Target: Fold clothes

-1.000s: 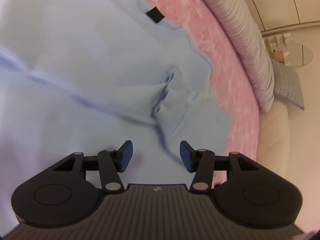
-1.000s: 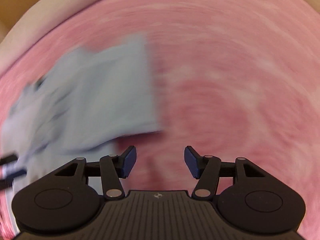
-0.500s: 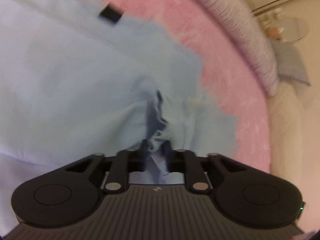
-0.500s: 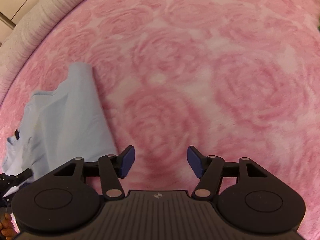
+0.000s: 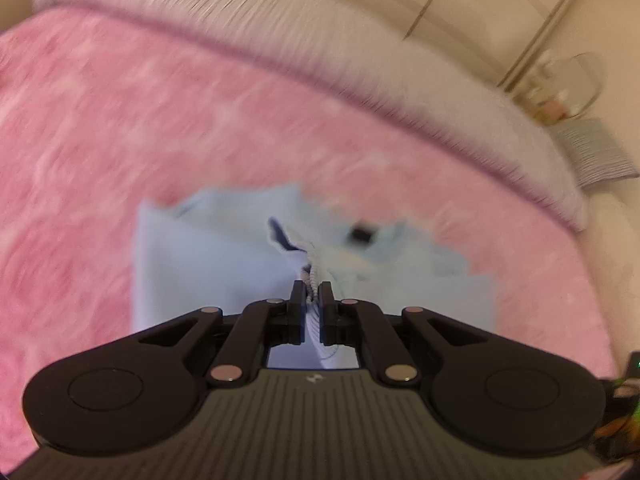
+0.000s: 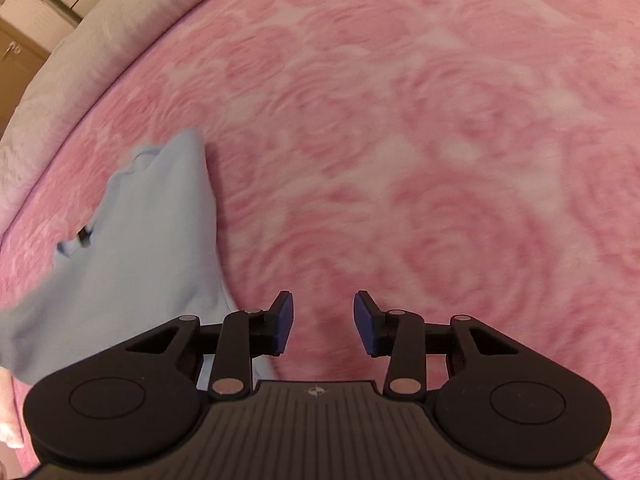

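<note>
Now L hand-held gripper (image 5: 313, 294) pinching blue garment (image 5: 208, 264), R hand-held gripper (image 6: 323, 322) closing, empty.

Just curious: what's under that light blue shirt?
A pink rose-patterned blanket shows all around the light blue shirt, which the left tool pinches. Directly beneath, the cloth hides everything.

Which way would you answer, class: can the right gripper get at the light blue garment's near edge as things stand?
Probably yes. The right gripper, its jaws closing on nothing, hangs over bare pink blanket; the light blue garment lies just to its left, nothing between.
</note>
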Demonstrator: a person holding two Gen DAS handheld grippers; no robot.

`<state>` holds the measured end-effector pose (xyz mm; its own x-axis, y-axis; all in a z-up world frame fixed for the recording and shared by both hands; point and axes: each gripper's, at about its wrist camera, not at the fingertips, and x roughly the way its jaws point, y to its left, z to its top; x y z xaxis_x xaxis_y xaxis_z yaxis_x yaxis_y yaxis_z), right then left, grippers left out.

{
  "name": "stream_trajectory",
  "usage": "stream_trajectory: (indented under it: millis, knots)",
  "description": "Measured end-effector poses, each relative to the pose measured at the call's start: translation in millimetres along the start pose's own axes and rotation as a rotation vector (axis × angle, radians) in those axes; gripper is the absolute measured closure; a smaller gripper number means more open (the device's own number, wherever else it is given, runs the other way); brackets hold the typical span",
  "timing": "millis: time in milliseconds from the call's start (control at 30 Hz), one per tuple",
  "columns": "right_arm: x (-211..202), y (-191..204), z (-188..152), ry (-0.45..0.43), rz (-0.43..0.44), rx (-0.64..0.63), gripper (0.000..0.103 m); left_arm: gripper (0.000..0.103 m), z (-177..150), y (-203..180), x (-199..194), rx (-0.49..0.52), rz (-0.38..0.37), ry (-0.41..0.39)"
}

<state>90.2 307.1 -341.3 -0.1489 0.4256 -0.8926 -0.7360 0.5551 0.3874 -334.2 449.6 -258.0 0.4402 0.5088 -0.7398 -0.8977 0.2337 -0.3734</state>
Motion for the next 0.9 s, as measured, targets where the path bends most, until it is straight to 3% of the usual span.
stream_trajectory:
  millis: [233,333,400,467,533,633,733,833,900]
  knots:
    - [9.1,25.5,-6.1,0.021,-0.011,-0.079,0.062,0.1,-27.3,19.1,28.1,-0.037,0.022,0.074]
    - [11.8,30.8,-7.3,0.028,-0.025,-0.092,0.061,0.097,-33.5,33.4,35.7,-0.072,0.087,0.14]
    - [11.4,33.6,-8.0,0.025,-0.025,-0.095,0.061,0.097,-33.3,37.1,36.4,-0.06,0.145,0.186]
    - [9.2,37.4,-9.2,0.013,-0.028,-0.11,0.061,0.097,-30.1,31.0,27.6,-0.006,0.18,0.179]
    - [7.2,42.8,-10.8,-0.004,-0.03,-0.132,0.061,0.097,-22.8,21.5,17.9,0.035,0.18,0.148]
    - [3.9,54.1,-14.3,-0.035,-0.01,-0.163,0.06,0.096,-12.9,4.9,15.8,0.112,0.104,0.109]
    - [9.2,69.8,-17.8,-0.045,0.023,-0.198,0.061,0.093,-12.7,-6.4,36.2,0.213,0.064,0.145]
    - [21.3,84.5,-22.1,-0.022,0.04,-0.221,0.061,0.092,-22.7,4.9,65.6,0.227,0.106,0.234]
    - [33.6,89.6,-24.6,0.013,-0.017,-0.228,0.065,0.092,-27.0,18.9,65.3,0.194,0.125,0.25]
